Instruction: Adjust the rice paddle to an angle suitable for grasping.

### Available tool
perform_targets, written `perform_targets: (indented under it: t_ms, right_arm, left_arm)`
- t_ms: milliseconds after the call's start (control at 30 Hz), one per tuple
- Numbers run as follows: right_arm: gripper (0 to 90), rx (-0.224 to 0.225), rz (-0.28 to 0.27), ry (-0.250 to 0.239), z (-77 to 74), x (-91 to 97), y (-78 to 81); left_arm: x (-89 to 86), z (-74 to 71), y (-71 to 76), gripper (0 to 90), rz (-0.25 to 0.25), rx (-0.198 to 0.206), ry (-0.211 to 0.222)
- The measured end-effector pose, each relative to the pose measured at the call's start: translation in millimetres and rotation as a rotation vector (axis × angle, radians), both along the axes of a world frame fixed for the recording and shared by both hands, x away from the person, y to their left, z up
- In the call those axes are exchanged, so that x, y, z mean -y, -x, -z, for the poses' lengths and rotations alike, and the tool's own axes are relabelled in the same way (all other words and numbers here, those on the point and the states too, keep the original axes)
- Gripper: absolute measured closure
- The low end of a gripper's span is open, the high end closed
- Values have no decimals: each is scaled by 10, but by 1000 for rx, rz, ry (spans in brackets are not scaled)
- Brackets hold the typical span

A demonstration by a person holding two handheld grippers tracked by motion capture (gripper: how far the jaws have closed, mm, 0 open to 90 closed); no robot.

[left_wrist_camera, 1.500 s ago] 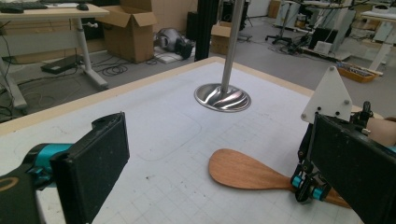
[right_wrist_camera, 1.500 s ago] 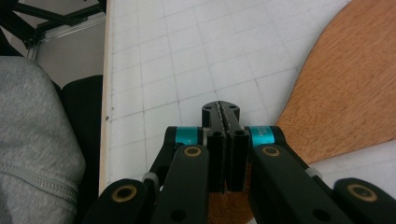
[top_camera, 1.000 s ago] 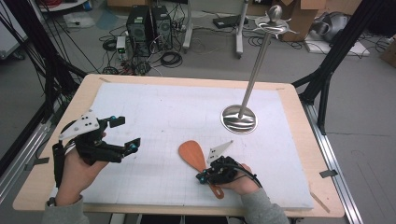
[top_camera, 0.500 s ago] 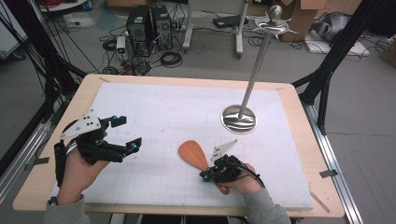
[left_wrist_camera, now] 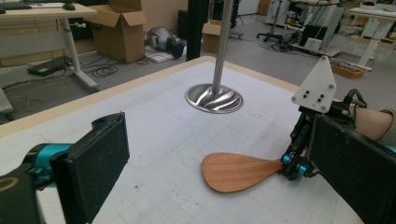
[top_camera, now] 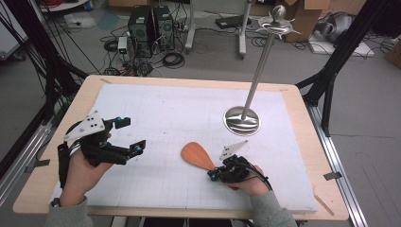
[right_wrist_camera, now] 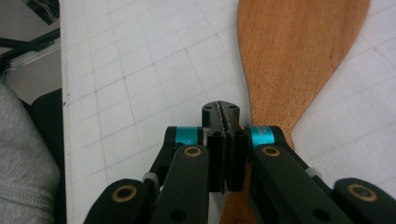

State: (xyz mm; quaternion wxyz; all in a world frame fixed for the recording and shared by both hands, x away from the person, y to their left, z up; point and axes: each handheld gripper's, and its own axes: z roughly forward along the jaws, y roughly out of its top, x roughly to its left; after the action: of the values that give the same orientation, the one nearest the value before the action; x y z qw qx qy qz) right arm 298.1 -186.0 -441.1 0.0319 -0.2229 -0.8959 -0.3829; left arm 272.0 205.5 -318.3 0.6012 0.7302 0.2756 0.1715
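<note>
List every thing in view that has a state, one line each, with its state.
left gripper: jaws open, nothing between them, held above the mat.
right gripper: jaws shut on each other, holding nothing, beside the spatula's neck.
wooden spatula: lying flat on the mat, not gripped.
metal stand: upright on its round base.
</note>
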Motion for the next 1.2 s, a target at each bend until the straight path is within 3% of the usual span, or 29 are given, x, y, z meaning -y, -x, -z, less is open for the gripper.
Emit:
perform_targets:
  t_ms: [633,1200]
  right_arm:
    - [894,17,128,6,-3,179,-99]
    - [894,54,192,9,7,234,-170]
  left_arm:
    - [-35,17,17,59,-14,-7,-5]
    - [-61,22,46,58,-22,-9,-12]
